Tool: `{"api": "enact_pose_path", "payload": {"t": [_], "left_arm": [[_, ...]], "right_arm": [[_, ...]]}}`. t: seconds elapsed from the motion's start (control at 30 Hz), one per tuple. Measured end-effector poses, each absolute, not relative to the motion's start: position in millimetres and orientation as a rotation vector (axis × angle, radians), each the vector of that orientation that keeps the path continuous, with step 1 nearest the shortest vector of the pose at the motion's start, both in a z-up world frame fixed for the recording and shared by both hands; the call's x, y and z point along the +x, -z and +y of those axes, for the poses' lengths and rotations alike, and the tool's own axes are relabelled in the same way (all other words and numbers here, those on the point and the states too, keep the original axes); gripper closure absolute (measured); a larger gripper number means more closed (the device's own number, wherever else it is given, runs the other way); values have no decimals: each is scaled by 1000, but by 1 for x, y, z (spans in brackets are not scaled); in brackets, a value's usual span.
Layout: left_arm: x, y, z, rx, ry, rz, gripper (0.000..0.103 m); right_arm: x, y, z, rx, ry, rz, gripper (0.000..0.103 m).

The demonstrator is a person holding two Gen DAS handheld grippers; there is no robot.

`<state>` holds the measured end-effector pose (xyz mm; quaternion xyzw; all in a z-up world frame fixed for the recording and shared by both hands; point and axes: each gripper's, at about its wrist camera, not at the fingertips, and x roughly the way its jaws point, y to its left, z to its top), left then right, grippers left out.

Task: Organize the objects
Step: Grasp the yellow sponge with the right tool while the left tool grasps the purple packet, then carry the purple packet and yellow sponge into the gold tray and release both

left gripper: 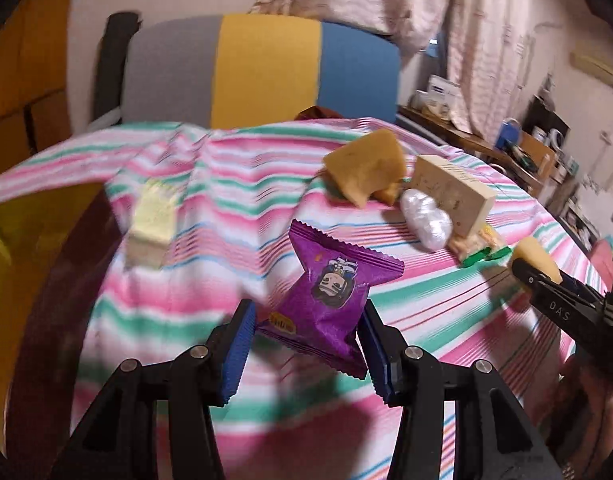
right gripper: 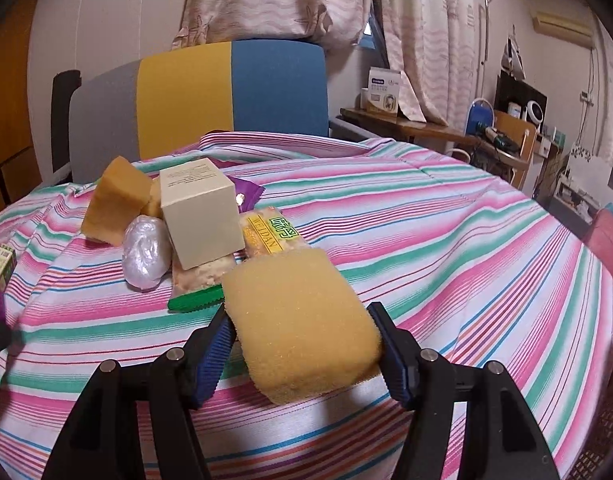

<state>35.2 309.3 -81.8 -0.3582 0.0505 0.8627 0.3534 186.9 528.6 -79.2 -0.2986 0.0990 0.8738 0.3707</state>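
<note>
Setting: counter (right gripper: 446, 240) draped in a pink, green and white striped cloth; a chair with grey, yellow and blue back panels stands behind it.
Left claw (left gripper: 304, 340): narrowed onto a purple snack packet (left gripper: 330, 300); both blue pads press the packet's sides and it hangs clear of the cloth.
Right claw (right gripper: 302, 344): set fairly wide and clamped on a yellow sponge block (right gripper: 302, 320), pads on its two opposite side faces; the block sits lifted just above the cloth.
Remaining cluster: orange-tan sponge (right gripper: 114, 204), cream box (right gripper: 202, 216), silvery wrapped bundle (right gripper: 146, 256) and a clear cracker pack with green end seal (right gripper: 262, 236), all touching or just beside one another at the counter's left-centre in the right wrist view.
Apart from the cluster: a small pale yellow box (left gripper: 152, 224), blurred, lies alone towards the left of the left wrist view.
Packet handling: judged very light, crinkly foil, slippery; contents probably crushable, so a gentle hold across the puffed middle, not the crimped ends.
Sponge handling: judged light, soft, springy; it gives under the pads, so a grip mid-block across the short width suits it and a slip is unlikely.
Task stage: judged mid-sort, both claws loaded, four items not yet moved.
</note>
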Motion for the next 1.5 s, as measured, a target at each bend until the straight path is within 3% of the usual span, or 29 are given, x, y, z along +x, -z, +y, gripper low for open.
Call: {"api": "enact_pose_path", "payload": {"t": [0.5,1.0,1.23,1.5], "left_arm": [[59,44,220,-873,-2215,53,51],[21,29,138,-946,-2379,-40,51],[-21,45,99,-1120,-2448,-74,51],[-47,67,80,-1267,-2490,1,51]], "right_arm": [[180,80,518,-798,-2233,138,37],[179,73,484,-811,-2317,61,37],[181,63,437,-787,-2452,218,37],[151,29,361,-740,-2684,246,37]]}}
